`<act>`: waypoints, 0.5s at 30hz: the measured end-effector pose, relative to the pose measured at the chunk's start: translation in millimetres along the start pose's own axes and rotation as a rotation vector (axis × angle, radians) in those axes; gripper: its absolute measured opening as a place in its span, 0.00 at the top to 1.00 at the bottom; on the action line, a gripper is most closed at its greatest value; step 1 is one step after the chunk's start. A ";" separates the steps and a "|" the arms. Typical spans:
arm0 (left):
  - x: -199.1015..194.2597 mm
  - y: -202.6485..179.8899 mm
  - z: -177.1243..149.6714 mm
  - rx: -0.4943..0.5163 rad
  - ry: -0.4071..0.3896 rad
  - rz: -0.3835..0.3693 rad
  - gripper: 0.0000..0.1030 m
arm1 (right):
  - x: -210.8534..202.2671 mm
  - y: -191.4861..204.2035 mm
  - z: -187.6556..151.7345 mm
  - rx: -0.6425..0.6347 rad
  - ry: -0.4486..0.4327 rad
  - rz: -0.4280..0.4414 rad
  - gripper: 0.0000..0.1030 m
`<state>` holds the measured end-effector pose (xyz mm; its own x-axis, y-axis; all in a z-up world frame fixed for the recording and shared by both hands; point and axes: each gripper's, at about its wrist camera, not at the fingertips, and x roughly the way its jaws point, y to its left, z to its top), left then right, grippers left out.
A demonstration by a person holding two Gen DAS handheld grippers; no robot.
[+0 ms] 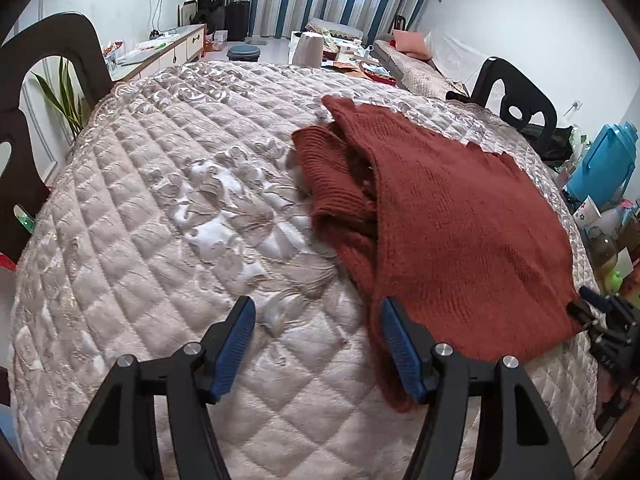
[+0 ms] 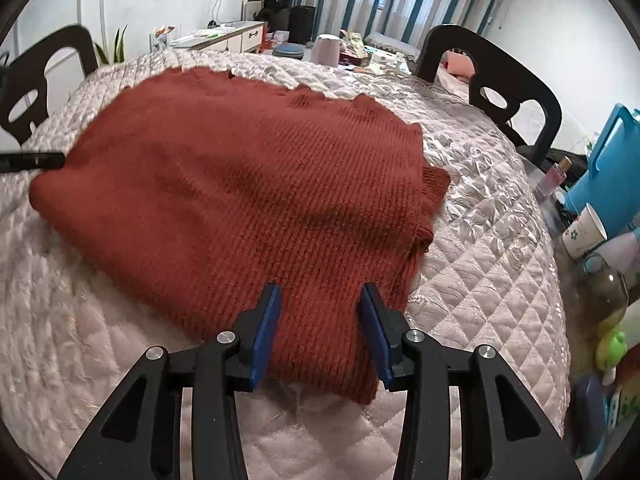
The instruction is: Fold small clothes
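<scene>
1. The rust knit sweater [image 2: 240, 200] lies partly folded on the quilted table cover [image 1: 160, 240], its long axis running away from me.
2. My right gripper [image 2: 320, 328] is spread wide, straddling the sweater's near corner (nothing pinched yet), so that hand is nearer.
3. My left gripper [image 1: 316, 344] is spread too, hovering off the sweater's left edge, one pad just over the hem.
4. A sleeve [image 1: 332, 184] is bunched on the sweater's left side.
5. Cups and a blue thermos [image 2: 612, 172] sit right of the sweater, well apart, not in the way, I think.
</scene>
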<state>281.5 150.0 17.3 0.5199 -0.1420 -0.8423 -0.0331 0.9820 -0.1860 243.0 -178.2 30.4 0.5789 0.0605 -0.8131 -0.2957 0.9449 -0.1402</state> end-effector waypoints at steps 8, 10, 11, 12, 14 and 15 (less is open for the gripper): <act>-9.6 30.3 0.7 -0.087 -0.018 -0.042 0.34 | 3.5 56.6 7.3 -0.070 0.008 0.083 0.53; -14.2 38.4 2.6 -0.109 -0.020 -0.069 0.33 | 3.9 70.2 8.3 -0.096 0.003 0.047 0.53; -15.3 40.9 4.3 -0.117 -0.019 -0.078 0.30 | 0.1 75.6 10.2 -0.103 -0.014 0.043 0.53; -17.2 44.1 6.2 -0.127 -0.019 -0.088 0.28 | -6.1 82.3 13.5 -0.108 -0.038 0.060 0.53; -20.0 48.2 10.2 -0.133 -0.020 -0.099 0.25 | -15.6 93.1 19.7 -0.119 -0.072 0.100 0.53; -21.7 50.1 12.4 -0.140 -0.024 -0.095 0.25 | -20.7 102.2 23.4 -0.135 -0.094 0.126 0.52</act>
<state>279.1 203.8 32.5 0.5464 -0.2288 -0.8057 -0.1001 0.9372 -0.3340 218.5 -75.3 46.1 0.5971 0.2112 -0.7739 -0.4661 0.8765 -0.1204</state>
